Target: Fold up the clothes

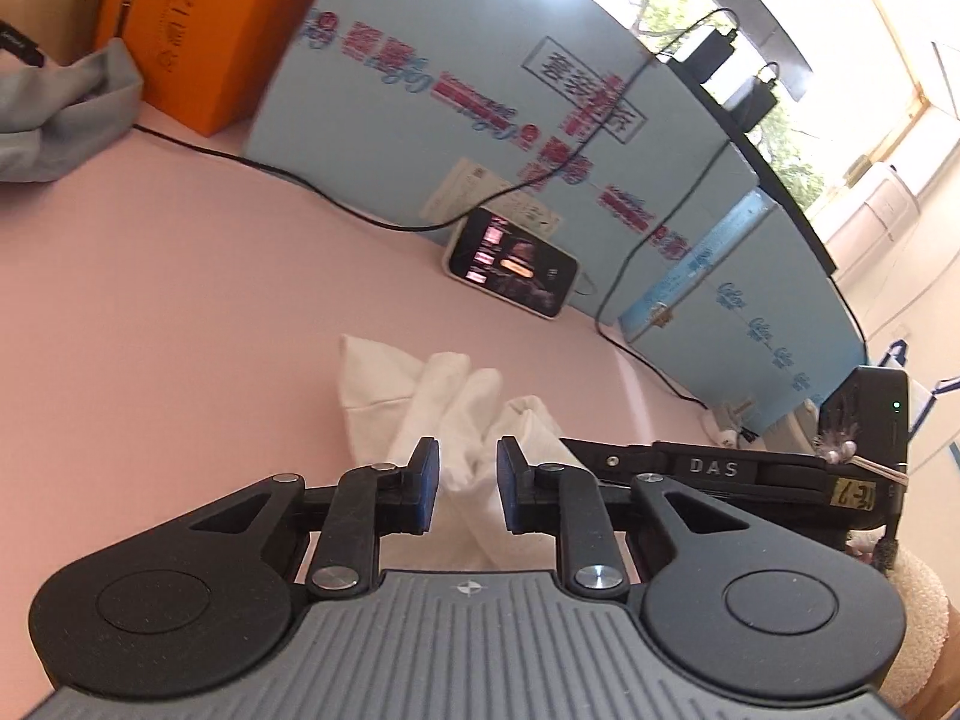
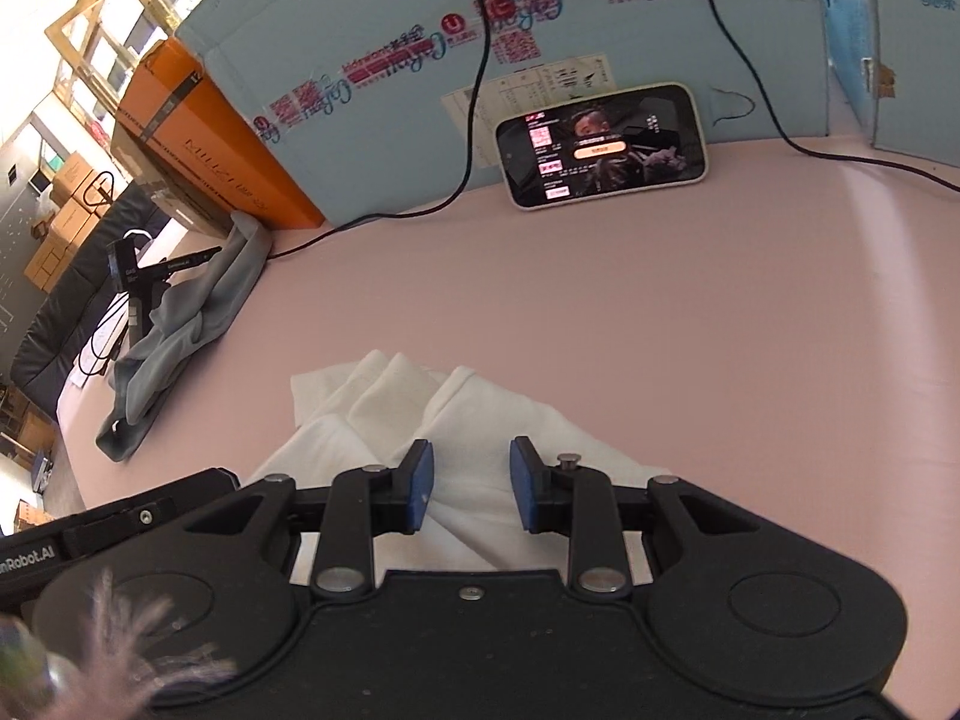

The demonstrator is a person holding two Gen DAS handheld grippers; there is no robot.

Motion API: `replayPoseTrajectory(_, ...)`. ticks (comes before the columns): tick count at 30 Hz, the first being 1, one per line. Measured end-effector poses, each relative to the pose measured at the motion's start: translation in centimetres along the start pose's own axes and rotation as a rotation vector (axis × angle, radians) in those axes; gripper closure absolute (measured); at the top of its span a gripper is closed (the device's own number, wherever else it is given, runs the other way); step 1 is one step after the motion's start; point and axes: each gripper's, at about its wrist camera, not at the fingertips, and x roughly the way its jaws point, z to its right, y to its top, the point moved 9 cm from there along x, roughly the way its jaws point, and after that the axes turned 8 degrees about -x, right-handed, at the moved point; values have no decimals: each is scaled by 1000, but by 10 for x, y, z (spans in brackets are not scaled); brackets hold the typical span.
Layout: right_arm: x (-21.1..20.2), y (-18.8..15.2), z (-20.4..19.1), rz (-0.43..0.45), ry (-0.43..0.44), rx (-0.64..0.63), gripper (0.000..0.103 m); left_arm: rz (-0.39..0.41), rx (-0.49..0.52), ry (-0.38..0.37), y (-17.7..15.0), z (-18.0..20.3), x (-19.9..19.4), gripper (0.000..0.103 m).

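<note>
A crumpled white garment (image 1: 420,396) (image 2: 372,408) lies on the pink table (image 1: 180,300) (image 2: 660,330). My left gripper (image 1: 468,483) has its blue pads close together, with a bunched fold of the white cloth filling the gap between them. My right gripper (image 2: 471,486) stands a little wider, also with white cloth caught between its pads and rising toward it. The two grippers are side by side over the near end of the garment. The right gripper's black body (image 1: 720,471) shows at the right of the left wrist view.
A grey garment (image 1: 54,114) (image 2: 180,336) lies crumpled at the table's left. A phone (image 1: 510,264) (image 2: 606,147) leans against light-blue cardboard boxes (image 1: 480,90) (image 2: 540,30) at the back, beside an orange box (image 1: 210,30) (image 2: 198,144). Black cables (image 1: 270,171) (image 2: 474,90) cross the table.
</note>
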Motion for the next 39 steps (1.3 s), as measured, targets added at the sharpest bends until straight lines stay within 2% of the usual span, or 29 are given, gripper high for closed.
replayPoseTrajectory(2, 7, -1, -4, -14, 3, -8, 72, -4, -6, -6, 0, -3, -3, 85)
replayPoseTrajectory(4, 8, -1, -6, -16, -1, -11, 72, 1, 11, -23, 1, 3, -7, 74)
replayPoseTrajectory(6, 4, 0, -6, -3, -2, -8, 72, 17, 34, -32, 3, 11, -9, 21)
replayPoseTrajectory(8, -4, 0, -3, 10, -5, -2, 72, 29, 80, -35, 7, 21, -9, 18)
replayPoseTrajectory(11, -17, -2, 4, 22, -23, 10, 72, 2, 142, -59, 10, 36, 0, 18)
replayPoseTrajectory(17, -39, -7, 17, 51, -55, 60, 72, -67, 262, -74, 3, 59, 25, 23)
replayPoseTrajectory(19, -46, -5, 17, 64, -41, 79, 72, -98, 295, -58, -2, 63, 33, 42)
replayPoseTrajectory(21, -51, -3, 16, 75, -41, 71, 72, -131, 313, -39, -8, 65, 42, 77)
replayPoseTrajectory(23, -53, 0, 13, 74, -38, 51, 72, -144, 323, -22, -11, 64, 44, 100)
replayPoseTrajectory(27, -49, 6, 7, 52, -32, -7, 72, -137, 325, -12, -11, 57, 34, 101)
replayPoseTrajectory(32, -36, 14, -1, 8, 11, -36, 71, -187, 318, 11, -19, 38, 20, 101)
replayPoseTrajectory(35, -25, 23, -11, -27, 26, -49, 54, -222, 330, 26, -29, 29, 13, 101)
replayPoseTrajectory(39, 0, 29, -18, -89, -13, -98, 53, -223, 308, 40, -32, 20, 11, 101)
